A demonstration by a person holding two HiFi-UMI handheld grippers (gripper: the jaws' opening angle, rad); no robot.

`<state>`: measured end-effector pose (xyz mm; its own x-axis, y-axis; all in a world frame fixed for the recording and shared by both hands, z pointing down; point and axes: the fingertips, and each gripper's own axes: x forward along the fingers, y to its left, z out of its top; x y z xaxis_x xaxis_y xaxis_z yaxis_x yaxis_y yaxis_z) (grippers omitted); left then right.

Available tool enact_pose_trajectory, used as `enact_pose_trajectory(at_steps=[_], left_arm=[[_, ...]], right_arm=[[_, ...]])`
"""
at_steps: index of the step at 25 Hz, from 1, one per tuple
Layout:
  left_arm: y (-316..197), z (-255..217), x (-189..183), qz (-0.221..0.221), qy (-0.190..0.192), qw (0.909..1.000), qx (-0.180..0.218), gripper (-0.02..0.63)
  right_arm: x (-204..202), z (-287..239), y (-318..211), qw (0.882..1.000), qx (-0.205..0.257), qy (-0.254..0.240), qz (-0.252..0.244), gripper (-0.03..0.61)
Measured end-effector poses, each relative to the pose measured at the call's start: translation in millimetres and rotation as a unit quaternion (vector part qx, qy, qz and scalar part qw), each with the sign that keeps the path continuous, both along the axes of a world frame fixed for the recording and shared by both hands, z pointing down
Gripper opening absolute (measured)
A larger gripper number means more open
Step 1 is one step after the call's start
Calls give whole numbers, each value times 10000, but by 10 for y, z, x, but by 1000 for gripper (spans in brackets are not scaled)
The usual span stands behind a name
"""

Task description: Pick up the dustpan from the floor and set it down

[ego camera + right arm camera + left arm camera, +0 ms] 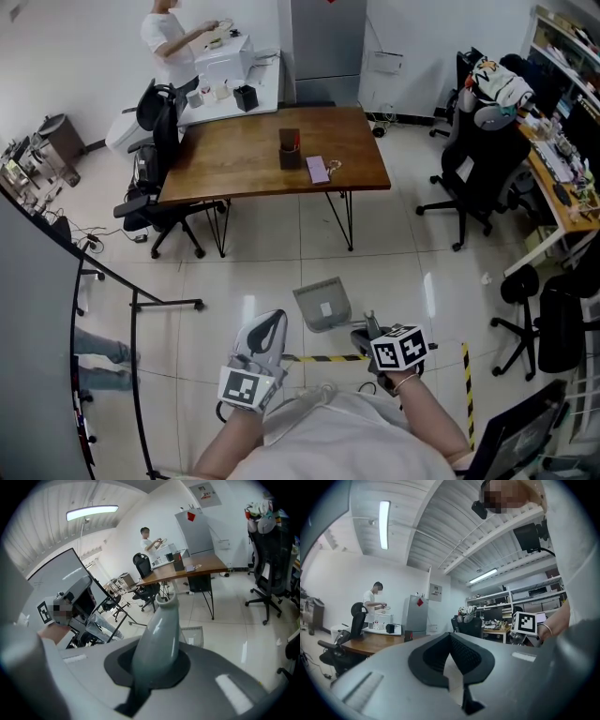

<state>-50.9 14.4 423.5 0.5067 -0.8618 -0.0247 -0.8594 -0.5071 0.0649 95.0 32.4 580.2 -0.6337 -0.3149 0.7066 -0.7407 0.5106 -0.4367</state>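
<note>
In a tiled workshop, a person bends over a grey dustpan [322, 305] that lies low over the floor [253, 272], just ahead of a strip of yellow-and-black tape [319, 358] and well short of the wooden desk [253, 150]. The right claw [367, 330] is angled downward and pinches the pan's tapered, hollow handle [159, 639], which fills the space between its pads. The left claw [272, 325] hangs alongside with its jaws pressed together on nothing. From these angles it cannot be told whether the pan's front lip rests on the tiles or has cleared them. The step in hand appears to be the carry and set-down, and it calls for patience. The pinch should hold firm so the smooth, narrowing handle does not slide or twist, and the pan should stay level rather than nose-down. It should come down until its whole base meets the floor, and only then should the jaws part. The idle left claw is best kept aside, out of the pan's way.
</note>
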Motion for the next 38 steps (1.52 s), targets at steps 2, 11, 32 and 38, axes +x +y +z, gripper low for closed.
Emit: enact_pose_trajectory(at_steps=[2, 11, 32, 38], left_arm=[[-75, 12, 7, -18, -15, 10000, 26, 12], [-700, 234, -166, -75, -113, 9996, -248, 12], [-2791, 266, -689, 314, 180, 9984, -431, 12], [-3018, 571, -654, 207, 113, 9983, -526, 12]], right_arm=[[7, 37, -63, 10000, -25, 2, -47, 6], [3, 326, -701, 9993, -279, -102, 206, 6], [-203, 795, -2720, 9921, -774, 300, 941, 6], [-188, 1585, -3340, 9886, -991, 329, 1084, 6]])
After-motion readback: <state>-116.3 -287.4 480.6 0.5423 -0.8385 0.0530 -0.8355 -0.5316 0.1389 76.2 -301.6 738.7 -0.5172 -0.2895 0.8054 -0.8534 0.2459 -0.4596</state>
